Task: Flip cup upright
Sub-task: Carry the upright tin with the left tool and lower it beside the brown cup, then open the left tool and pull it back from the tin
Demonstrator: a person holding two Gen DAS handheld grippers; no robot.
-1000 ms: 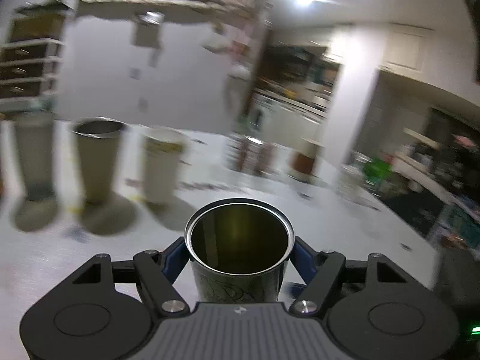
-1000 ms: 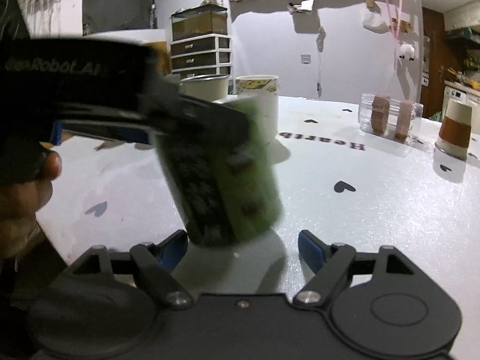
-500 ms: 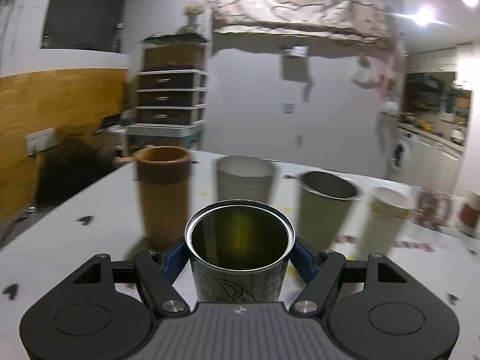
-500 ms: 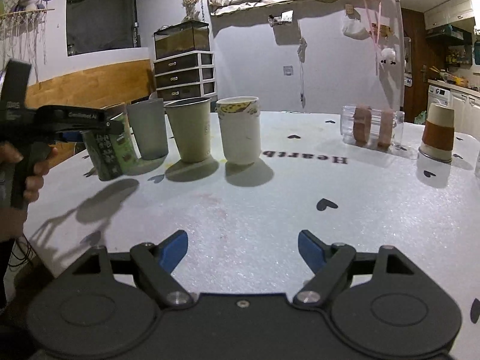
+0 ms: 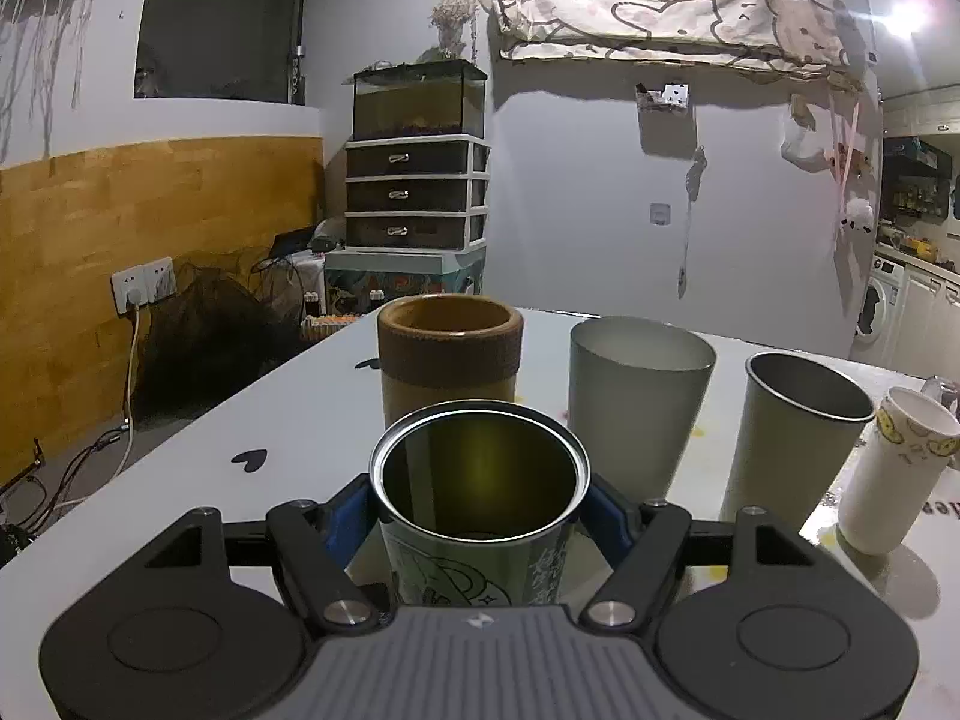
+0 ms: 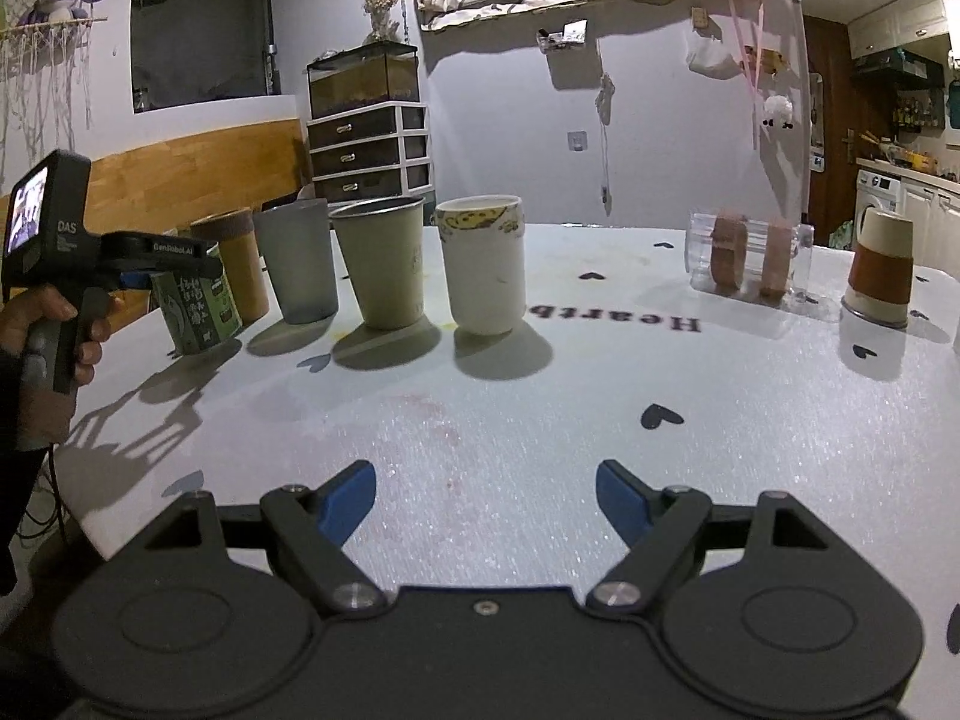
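Left tongs (image 5: 477, 507) pinch the green printed metal cup (image 5: 477, 516) mouth-up; right tongs (image 6: 486, 495) spread, idle
Released tilted, it could tip against the brown cork-banded cup (image 5: 449, 360) just behind it on the white table (image 5: 288, 420)

held cup (image 5: 477, 480) — before cup row (image 5: 639, 396)

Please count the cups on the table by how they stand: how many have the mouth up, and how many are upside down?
Mouth up: 5, namely the green cup in the left gripper, the brown cup, the grey cup, the metal cup and the white cup.
Upside down: 1, the orange-banded cup.
Total: 6 cups.
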